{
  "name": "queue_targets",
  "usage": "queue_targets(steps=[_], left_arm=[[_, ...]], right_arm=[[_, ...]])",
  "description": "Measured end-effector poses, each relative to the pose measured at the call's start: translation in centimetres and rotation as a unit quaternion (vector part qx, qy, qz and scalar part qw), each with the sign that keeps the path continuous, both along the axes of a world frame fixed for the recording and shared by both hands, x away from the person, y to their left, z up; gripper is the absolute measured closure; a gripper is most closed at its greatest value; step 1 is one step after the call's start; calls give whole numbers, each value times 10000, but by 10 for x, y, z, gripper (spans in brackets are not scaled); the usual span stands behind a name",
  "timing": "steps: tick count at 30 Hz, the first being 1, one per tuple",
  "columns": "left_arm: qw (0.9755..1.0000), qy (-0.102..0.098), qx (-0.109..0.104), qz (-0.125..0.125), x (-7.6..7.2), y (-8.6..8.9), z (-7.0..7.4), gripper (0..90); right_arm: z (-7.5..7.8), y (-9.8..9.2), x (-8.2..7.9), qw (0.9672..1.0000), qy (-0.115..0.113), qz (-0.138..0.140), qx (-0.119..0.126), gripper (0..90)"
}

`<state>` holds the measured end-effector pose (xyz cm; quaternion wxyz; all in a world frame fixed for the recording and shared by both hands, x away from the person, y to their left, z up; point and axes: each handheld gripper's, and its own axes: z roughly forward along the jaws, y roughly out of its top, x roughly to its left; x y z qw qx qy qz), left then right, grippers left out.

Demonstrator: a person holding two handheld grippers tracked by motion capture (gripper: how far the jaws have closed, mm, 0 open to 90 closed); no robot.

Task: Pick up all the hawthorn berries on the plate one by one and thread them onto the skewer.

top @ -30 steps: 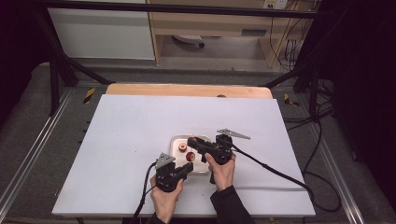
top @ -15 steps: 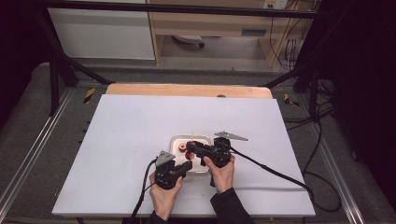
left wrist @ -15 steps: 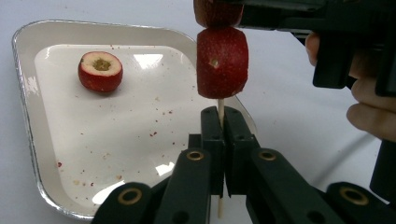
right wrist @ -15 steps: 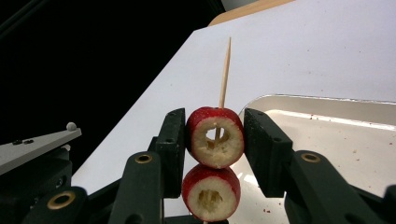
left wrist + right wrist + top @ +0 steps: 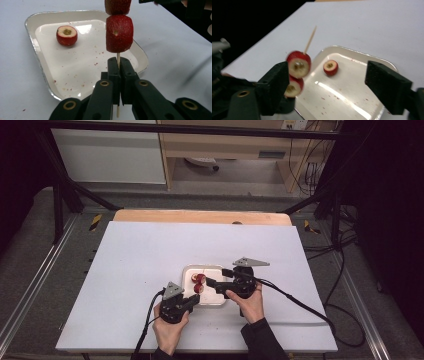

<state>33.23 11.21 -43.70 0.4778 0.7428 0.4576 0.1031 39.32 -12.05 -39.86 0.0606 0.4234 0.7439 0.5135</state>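
My left gripper [image 5: 119, 63] is shut on a thin wooden skewer [image 5: 118, 55] that stands upright. Two red cored fruits are threaded on it, one [image 5: 119, 33] below the other [image 5: 117, 6]. In the high view the left gripper [image 5: 192, 301] sits at the near left corner of a white tray [image 5: 216, 300]. My right gripper [image 5: 217, 276] reaches in from the right over the tray. Its jaws have just been opening. In the right gripper view it [image 5: 329, 85] stands wide open, and the top skewered fruit [image 5: 298, 65] sits free beside one jaw. A loose fruit [image 5: 330, 67] lies in the tray.
The tray [image 5: 32, 42] rests on a white board [image 5: 150, 250] that covers the table, with a wooden strip [image 5: 200, 216] along the far edge. Red crumbs speckle the tray floor. Cables [image 5: 300, 302] trail from both grippers toward the near side and right.
The right gripper's jaws have spread wide apart beside the skewered fruits. The left gripper has stayed put, still holding the skewer.
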Motion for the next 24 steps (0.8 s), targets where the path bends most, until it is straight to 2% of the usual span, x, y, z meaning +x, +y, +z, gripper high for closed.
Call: queue_targets(steps=[4,9,11,18,24], left_arm=[[10000,-24,85,-40,-2,6,2,882],[9998,-49,147,-113,-4,11,3,881],[9997,-57,160,-175,-5,13,3,881],[9994,-101,196,-277,-8,22,5,881],[9990,-105,294,-321,-9,30,5,881]], right_arm=[[-2,-8,1,9994,0,112,-313,98],[-6,-18,0,9979,28,182,-626,61],[-8,-22,-1,9972,-21,204,-714,61],[-10,-33,-5,9943,22,266,-1033,45],[-12,-34,-5,9919,55,355,-1222,39]])
